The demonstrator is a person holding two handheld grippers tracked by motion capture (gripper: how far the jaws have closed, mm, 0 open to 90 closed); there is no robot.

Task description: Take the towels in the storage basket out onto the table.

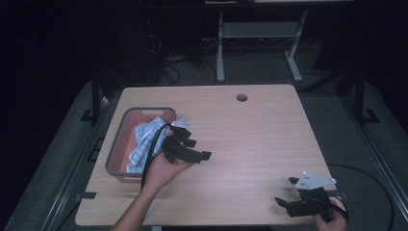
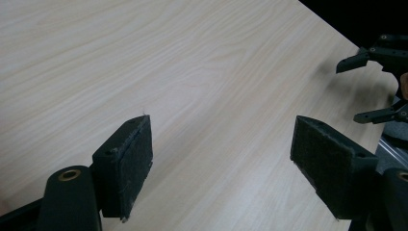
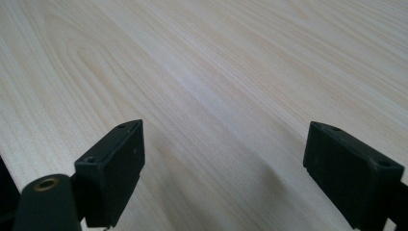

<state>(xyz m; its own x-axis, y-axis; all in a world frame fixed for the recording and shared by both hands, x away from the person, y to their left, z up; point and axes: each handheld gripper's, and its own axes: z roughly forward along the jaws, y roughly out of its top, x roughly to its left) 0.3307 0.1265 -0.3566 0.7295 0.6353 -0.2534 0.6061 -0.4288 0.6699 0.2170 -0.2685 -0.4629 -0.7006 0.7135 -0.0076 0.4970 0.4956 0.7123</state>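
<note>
1. In the high view my left gripper (image 1: 195,144) sits just to the right of the pink bin (image 1: 120,144), held in the person's left hand (image 1: 161,171) above the table (image 1: 250,139). Its black cable loops back over the bin's right edge.
2. In the left gripper view its jaws are spread wide, with nothing but bare wood grain between the two fuzzy pads (image 2: 137,166). It grips nothing.
3. The striped cloth (image 1: 144,139), pale blue and white, lies crumpled inside the bin, bunched toward the bin's right wall. The left gripper is just beside it; from above I cannot tell whether the two touch.
4. The bin stands at the left side of the table, its grey rim close to the table's left edge.
5. My right gripper (image 1: 293,192) is at the near right corner of the table, well apart from the bin and the cloth. The person's right hand (image 1: 329,221) holds it from below, and the grey three-cornered plate (image 1: 315,180) sits on top of it.
6. In the right gripper view its jaws also stand wide apart over plain tabletop, holding nothing.
7. In the left gripper view I can make out the right gripper (image 2: 373,84) farther off near the table's edge.
8. A round cable hole (image 1: 241,97) sits near the far edge of the table.
</note>
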